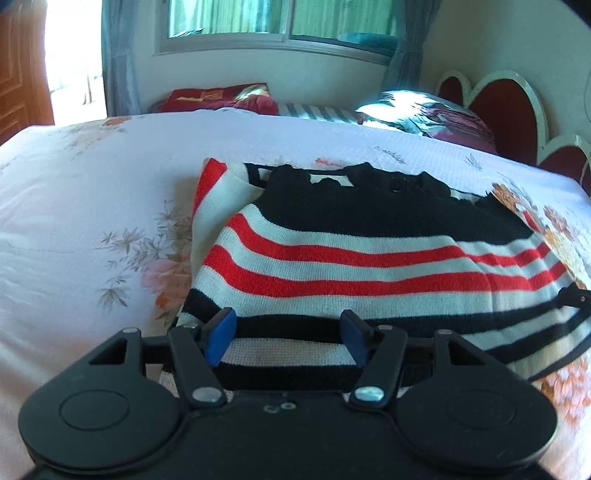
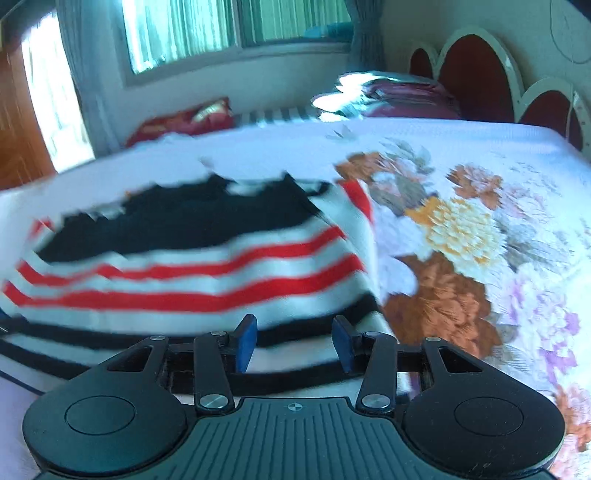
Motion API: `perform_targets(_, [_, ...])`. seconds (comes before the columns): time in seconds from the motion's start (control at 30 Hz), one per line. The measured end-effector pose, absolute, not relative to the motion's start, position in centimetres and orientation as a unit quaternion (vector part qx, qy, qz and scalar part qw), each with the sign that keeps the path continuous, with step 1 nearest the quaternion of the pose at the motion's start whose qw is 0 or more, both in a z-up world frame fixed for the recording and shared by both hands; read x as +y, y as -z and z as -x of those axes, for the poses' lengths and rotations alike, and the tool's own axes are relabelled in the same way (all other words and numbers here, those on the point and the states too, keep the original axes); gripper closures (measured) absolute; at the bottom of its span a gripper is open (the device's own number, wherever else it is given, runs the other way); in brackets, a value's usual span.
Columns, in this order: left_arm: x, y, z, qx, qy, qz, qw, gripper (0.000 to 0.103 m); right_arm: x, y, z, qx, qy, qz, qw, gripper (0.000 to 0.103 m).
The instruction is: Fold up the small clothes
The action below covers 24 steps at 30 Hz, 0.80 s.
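Note:
A small knit sweater [image 1: 369,266] with red, white and black stripes and a black top part lies folded on the floral bedspread [image 1: 92,206]. My left gripper [image 1: 287,332] hovers open over its near hem, its blue pads [image 1: 221,334] spread apart with the black and white stripes showing between them. In the right wrist view the same sweater [image 2: 184,280] is blurred. My right gripper [image 2: 293,343] stands open over its near right corner, and its pads [image 2: 245,343] grip nothing.
The bedspread [image 2: 480,236] stretches out to the right with big flower prints. Red and dark pillows [image 1: 221,98] lie at the far side by a red scalloped headboard [image 1: 506,107]. A window [image 1: 280,22] with curtains is behind, and a wooden door [image 1: 18,74] at the far left.

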State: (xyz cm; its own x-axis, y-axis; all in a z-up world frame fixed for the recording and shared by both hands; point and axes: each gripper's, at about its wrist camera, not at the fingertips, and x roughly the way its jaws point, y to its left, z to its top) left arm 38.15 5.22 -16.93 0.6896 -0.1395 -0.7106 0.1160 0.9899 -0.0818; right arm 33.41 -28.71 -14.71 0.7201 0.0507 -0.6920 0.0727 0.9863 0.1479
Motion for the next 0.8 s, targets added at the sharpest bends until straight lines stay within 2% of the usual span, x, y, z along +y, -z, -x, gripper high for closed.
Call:
perform_targets(0.33, [4.1, 16.8, -38.5, 0.400, 0.051, 0.000, 0.915, 0.032, -22.1, 13.2, -36.0, 0.357, -0.095, -0.071, 0.927, 0.058])
perform_targets(0.53, [4.1, 16.5, -38.6, 0.407, 0.040, 0.008, 0.912, 0.031, -18.5, 14.1, -38.0, 0.351, -0.122, -0.050, 0.927, 0.058])
perform_targets(0.67, [4.8, 16.0, -38.2, 0.416, 0.035, 0.030, 0.908, 0.030, -17.7, 16.1, -38.6, 0.370, -0.120, -0.028, 0.921, 0.058])
perform_targets(0.8, [6.9, 15.4, -37.1, 0.428, 0.031, 0.087, 0.899, 0.024, -17.9, 16.0, -38.8, 0.372, -0.121, -0.035, 0.919, 0.058])
